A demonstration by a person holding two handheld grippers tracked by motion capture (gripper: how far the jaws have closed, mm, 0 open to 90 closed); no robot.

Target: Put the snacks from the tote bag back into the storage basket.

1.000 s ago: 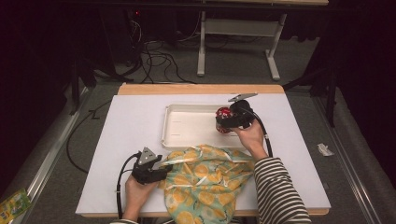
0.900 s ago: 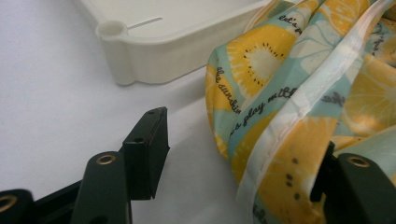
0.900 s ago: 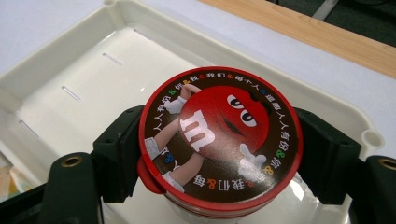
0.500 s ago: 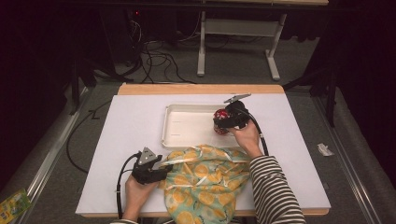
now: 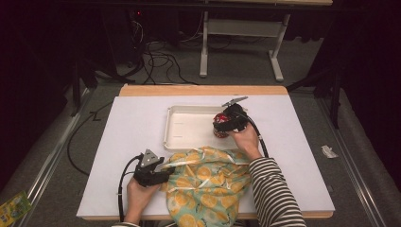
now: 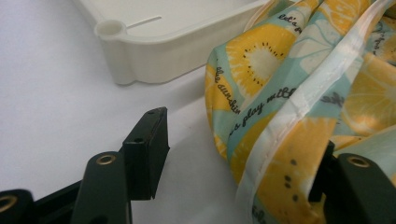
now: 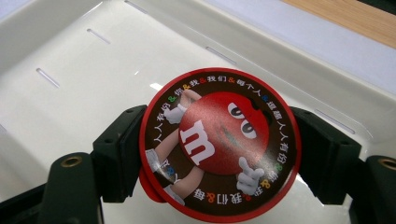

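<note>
**Red tin clamped over the tray; lemon cloth at the tray's near edge**

Red and round, the tin [image 7: 219,144] sat squarely between your right gripper's [image 7: 219,154] jaws, both pads pressed against its rim, so you had it clamped. Its lid carried a cartoon candy figure ringed with small printed characters. You held it above the floor of the white tray [image 5: 182,125], toward the tray's right end; in the high view the tin [image 5: 220,124] and your right gripper [image 5: 230,121] showed there together. Whether the tin touched the tray floor, I could not tell.

Your left gripper [image 5: 150,171] lay off the tray's near left corner, on the white tabletop [image 5: 127,127]. Its jaws stood apart. The lemon-print cloth [image 6: 299,93] draped over the right-hand jaw, while the left-hand jaw was bare, clear of the fabric. The cloth [image 5: 208,184] was bunched just beside the tray's near edge and reached from there to the table's near edge.
</note>
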